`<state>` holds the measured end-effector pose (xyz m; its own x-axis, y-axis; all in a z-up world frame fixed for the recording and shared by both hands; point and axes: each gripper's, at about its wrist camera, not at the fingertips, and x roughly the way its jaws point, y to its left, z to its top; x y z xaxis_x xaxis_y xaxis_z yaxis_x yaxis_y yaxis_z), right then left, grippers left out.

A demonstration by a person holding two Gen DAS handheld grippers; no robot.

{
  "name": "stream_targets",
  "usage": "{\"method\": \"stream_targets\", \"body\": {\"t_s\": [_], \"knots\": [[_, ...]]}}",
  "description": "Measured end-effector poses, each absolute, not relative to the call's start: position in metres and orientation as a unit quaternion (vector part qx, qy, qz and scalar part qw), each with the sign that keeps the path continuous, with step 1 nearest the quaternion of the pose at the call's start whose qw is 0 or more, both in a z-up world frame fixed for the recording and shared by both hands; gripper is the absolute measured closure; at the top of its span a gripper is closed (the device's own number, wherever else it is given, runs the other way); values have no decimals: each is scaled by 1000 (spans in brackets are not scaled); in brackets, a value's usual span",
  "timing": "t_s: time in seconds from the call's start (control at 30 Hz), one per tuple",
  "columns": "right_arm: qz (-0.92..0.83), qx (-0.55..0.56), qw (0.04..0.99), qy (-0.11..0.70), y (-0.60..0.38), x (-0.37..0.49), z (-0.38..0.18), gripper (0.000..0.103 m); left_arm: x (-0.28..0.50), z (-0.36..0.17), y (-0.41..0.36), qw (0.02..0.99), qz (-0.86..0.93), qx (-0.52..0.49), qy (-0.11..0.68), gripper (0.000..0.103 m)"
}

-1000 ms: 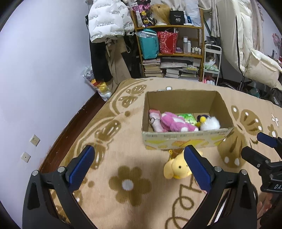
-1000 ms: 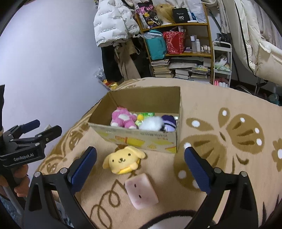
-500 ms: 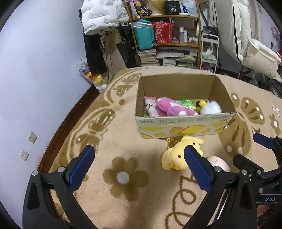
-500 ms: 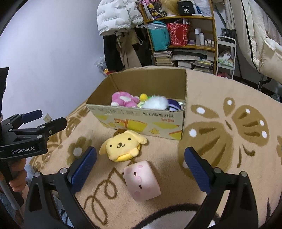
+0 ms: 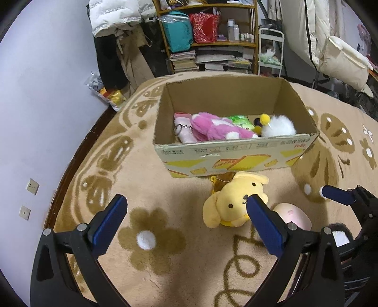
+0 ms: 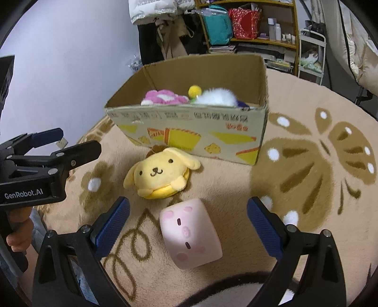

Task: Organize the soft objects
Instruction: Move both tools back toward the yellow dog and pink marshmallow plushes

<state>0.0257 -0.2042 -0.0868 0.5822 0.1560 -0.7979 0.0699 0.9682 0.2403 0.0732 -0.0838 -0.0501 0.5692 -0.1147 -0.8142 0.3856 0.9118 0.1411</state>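
A yellow dog plush (image 6: 160, 173) (image 5: 234, 200) lies on the rug just in front of the open cardboard box (image 5: 236, 155) (image 6: 189, 127). A pale pink squishy block with a face (image 6: 190, 236) (image 5: 293, 216) lies nearer, between my right gripper's open fingers. My right gripper (image 6: 188, 219) is open and empty above it. My left gripper (image 5: 186, 217) is open and empty, its right finger beside the yellow plush. Inside the box lie a pink plush (image 5: 217, 130), a white fluffy toy (image 5: 278, 128) and a green item (image 5: 239, 120). A black-and-white soft thing (image 6: 236, 290) shows at the bottom edge.
The tan patterned rug (image 5: 146, 238) covers the floor. A lilac wall (image 5: 42, 94) runs along the left. Behind the box stand a wooden shelf (image 5: 212, 42) with bags and books, hanging coats (image 5: 113, 21) and a white cart (image 5: 269, 52). A hand (image 6: 19, 236) holds the left gripper.
Both grippers have moved down and closer to the floor toys; the box and plushes look larger. The pink block now sits between the right gripper's fingers.
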Motion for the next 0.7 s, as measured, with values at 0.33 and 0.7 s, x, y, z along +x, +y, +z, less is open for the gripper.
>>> {"method": "stream_targets", "body": {"t_s": [0.33, 0.7], "knots": [[25, 125, 869, 477, -204, 34, -104, 1, 85, -72, -93, 855, -165, 159, 465, 3], [39, 152, 847, 508, -207, 46, -126, 16, 105, -91, -109, 839, -194, 156, 483, 3]]}}
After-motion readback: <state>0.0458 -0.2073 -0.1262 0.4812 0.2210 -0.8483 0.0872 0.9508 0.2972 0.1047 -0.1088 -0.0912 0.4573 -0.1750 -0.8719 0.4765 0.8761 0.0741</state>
